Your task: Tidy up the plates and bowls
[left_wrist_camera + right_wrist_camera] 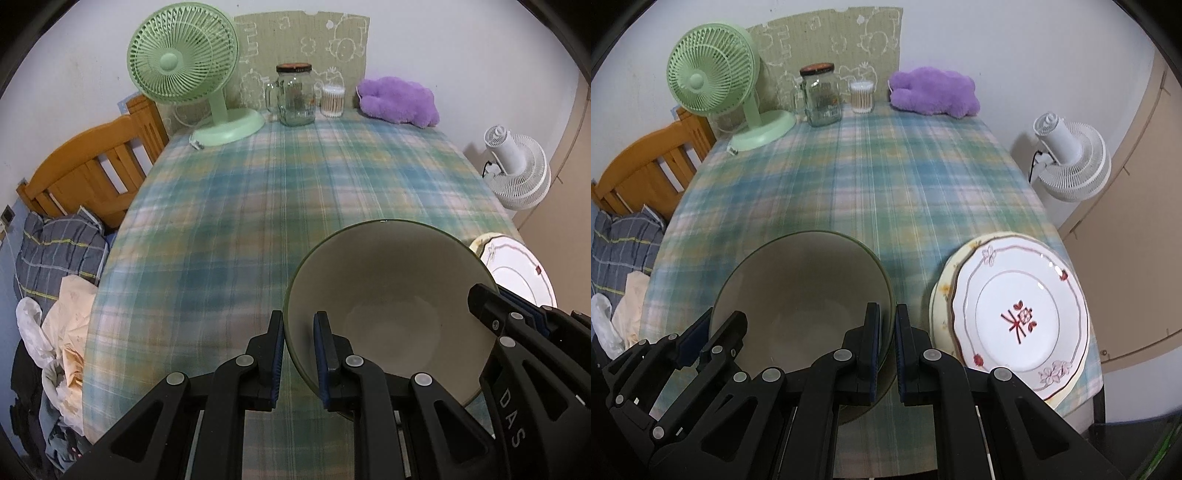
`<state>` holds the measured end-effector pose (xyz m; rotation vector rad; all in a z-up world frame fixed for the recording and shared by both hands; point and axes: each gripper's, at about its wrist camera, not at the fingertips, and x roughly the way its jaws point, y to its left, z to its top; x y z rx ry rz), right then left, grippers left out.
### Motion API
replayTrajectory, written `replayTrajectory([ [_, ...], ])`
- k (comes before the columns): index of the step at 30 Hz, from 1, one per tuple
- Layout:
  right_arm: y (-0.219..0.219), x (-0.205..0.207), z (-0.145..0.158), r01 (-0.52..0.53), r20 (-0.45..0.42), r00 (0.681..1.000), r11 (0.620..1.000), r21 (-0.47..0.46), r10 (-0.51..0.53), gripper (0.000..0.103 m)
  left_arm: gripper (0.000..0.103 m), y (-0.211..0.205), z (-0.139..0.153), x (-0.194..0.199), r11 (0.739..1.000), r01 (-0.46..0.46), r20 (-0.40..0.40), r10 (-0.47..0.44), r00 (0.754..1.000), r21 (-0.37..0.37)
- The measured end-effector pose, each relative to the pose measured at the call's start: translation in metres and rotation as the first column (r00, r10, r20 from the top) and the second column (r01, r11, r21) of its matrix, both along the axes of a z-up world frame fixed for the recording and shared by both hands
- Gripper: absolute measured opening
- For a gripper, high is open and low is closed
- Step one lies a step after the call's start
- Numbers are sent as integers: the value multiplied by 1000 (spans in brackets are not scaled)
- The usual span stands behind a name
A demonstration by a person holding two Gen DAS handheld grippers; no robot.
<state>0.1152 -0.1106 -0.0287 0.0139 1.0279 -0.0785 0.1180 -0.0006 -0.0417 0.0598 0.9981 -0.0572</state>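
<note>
A large green-rimmed bowl (391, 295) with a beige inside is held over the plaid tablecloth near the table's front edge. My left gripper (298, 328) is shut on its left rim, one finger inside and one outside. My right gripper (887, 321) is shut on its right rim (886, 291) the same way. The right gripper also shows in the left wrist view (509, 314), and the left gripper in the right wrist view (713, 328). A white flowered plate (1019, 310) lies stacked on a cream plate (942, 295) to the bowl's right.
At the table's far edge stand a green fan (713, 85), a glass jar (822, 96), a cotton-swab tub (862, 96) and a purple plush (934, 92). A wooden chair (92, 170) stands left of the table, a white fan (1071, 162) to its right.
</note>
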Motion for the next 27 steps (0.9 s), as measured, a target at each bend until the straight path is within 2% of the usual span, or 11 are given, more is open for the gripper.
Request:
replayTrajectory([
  [14,-6,-5,-9,18,-12,1000,1000,-6,-18,11,15,-4,-13,-2,1000,20,-24,-21,999,-22],
  [20,-5,-9,-9,4,-18,1000,1000,-14,-4,12,26,-7,-13,-6,998,53,-44,-54,998,-21],
  [25,-7,-14,-6,-1,-32,999,1000,13,1,13,40,-9,-6,-10,996,88,-38,-89,995,-29],
  [27,-7,-16,-3,-9,-31,999,1000,14,9,13,42,-9,-3,-11,995,96,-37,-97,995,-35],
])
